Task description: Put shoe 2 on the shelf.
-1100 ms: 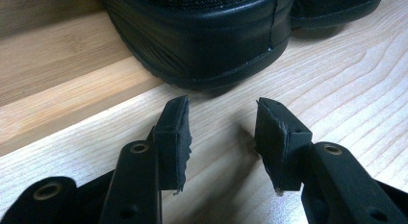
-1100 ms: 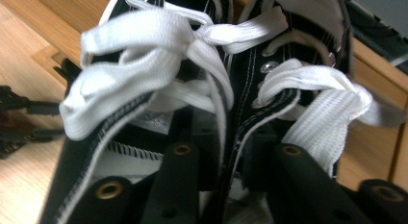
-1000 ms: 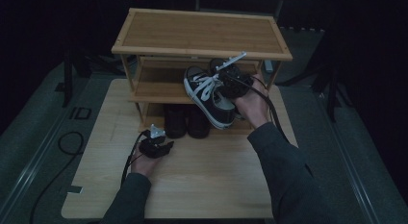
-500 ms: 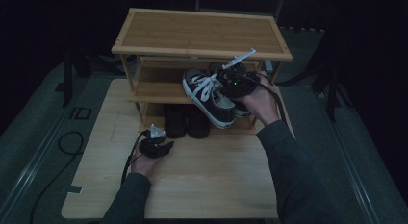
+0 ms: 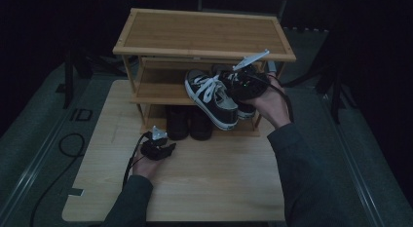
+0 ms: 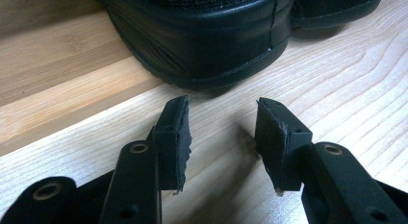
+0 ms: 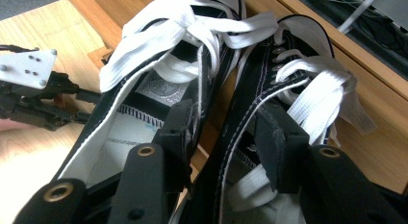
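Two claws are at work. The right claw sits at the collars of a pair of black sneakers with white laces: one jaw reaches into the nearer sneaker's opening, the other into its partner's, and the two inner collar walls lie in the gap between them. Its jaws have just been opening; a second ago they pinched those walls closer together, and now the pads stand a little off the canvas, so the hold is released. Since that earlier picture the right hand has also drawn slightly outward along the rack's right edge, while the sneakers have stayed where they were, toes jutting past the front lip of the middle shelf.

The left claw has not shifted: it rests low on the tabletop, its jaws parted with bare wood between the pads. Just ahead of its tips is the rounded toe of a black shoe, with a second dark shoe beside it.

Around the claws stands the bamboo shoe rack. Its middle shelf carries the sneakers beneath the right claw; its bottom level holds the pair of black shoes in front of the left claw.
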`<action>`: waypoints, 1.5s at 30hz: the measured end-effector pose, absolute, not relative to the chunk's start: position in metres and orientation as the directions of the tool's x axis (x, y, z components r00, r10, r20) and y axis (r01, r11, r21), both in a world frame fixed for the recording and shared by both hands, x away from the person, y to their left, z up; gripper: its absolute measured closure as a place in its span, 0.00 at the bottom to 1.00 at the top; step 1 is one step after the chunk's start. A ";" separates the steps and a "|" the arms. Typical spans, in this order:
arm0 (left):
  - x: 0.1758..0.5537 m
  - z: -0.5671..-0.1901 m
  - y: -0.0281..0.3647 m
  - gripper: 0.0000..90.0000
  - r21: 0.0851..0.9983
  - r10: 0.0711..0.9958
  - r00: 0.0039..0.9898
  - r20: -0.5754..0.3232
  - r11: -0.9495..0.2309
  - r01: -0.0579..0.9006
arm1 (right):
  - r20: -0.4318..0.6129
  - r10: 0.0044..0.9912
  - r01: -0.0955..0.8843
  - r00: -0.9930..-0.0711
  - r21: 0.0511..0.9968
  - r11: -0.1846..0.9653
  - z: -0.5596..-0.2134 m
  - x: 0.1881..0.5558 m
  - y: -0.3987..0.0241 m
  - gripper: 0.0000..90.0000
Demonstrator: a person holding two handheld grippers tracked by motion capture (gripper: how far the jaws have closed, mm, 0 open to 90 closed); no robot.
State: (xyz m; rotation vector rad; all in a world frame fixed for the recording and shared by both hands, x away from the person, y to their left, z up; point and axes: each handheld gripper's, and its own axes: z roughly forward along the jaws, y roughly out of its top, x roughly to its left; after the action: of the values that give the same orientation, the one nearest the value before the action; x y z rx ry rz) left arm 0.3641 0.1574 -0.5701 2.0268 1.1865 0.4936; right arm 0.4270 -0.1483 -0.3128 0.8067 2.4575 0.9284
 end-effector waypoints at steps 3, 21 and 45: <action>0.364 -0.570 0.157 0.62 0.747 0.864 0.502 -0.030 -0.315 0.586 | -0.149 0.632 0.371 -0.760 0.700 0.611 -0.312 0.425 -0.150 0.64; 0.364 -0.570 0.157 0.62 0.749 0.866 0.499 -0.030 -0.311 0.585 | -0.134 0.608 0.323 -0.782 0.748 0.580 -0.307 0.419 -0.169 0.67; 0.364 -0.570 0.157 0.60 0.749 0.866 0.499 -0.039 -0.305 0.589 | -0.137 0.451 0.158 -0.882 0.816 0.556 -0.305 0.403 -0.184 1.00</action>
State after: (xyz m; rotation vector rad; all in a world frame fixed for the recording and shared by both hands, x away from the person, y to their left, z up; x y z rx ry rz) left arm 0.3640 0.1566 -0.5702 2.0194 1.1914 0.4888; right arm 0.4033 -0.1842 -0.3054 0.5003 2.4634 1.2430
